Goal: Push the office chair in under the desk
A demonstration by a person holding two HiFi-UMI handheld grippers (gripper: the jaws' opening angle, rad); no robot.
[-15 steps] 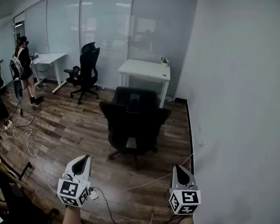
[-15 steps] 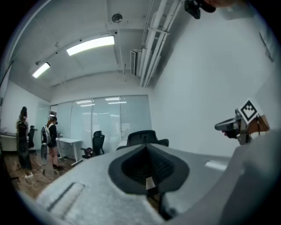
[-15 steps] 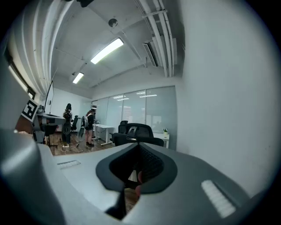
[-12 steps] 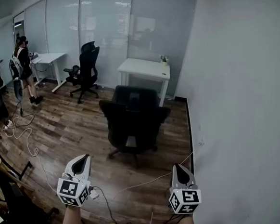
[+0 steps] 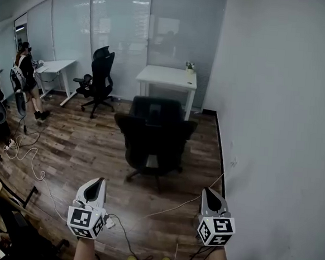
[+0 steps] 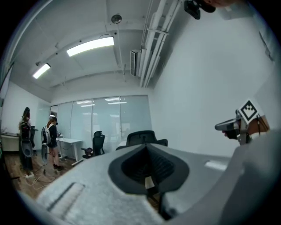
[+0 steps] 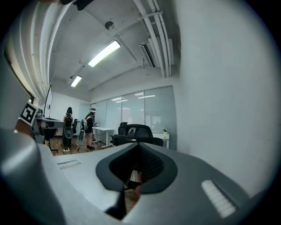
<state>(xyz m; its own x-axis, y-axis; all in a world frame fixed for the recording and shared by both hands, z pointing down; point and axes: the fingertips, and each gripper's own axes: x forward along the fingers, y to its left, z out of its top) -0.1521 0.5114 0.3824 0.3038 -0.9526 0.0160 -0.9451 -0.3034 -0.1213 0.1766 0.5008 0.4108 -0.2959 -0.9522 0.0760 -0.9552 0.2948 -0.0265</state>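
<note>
Left gripper and right gripper are staying closed, empty; the chair is still sitting well ahead.

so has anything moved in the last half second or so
Nothing visibly changed, apart from a slight shift of the camera. The left gripper and right gripper stay low, shut and empty. The office chair stays untouched, short of the desk.
</note>
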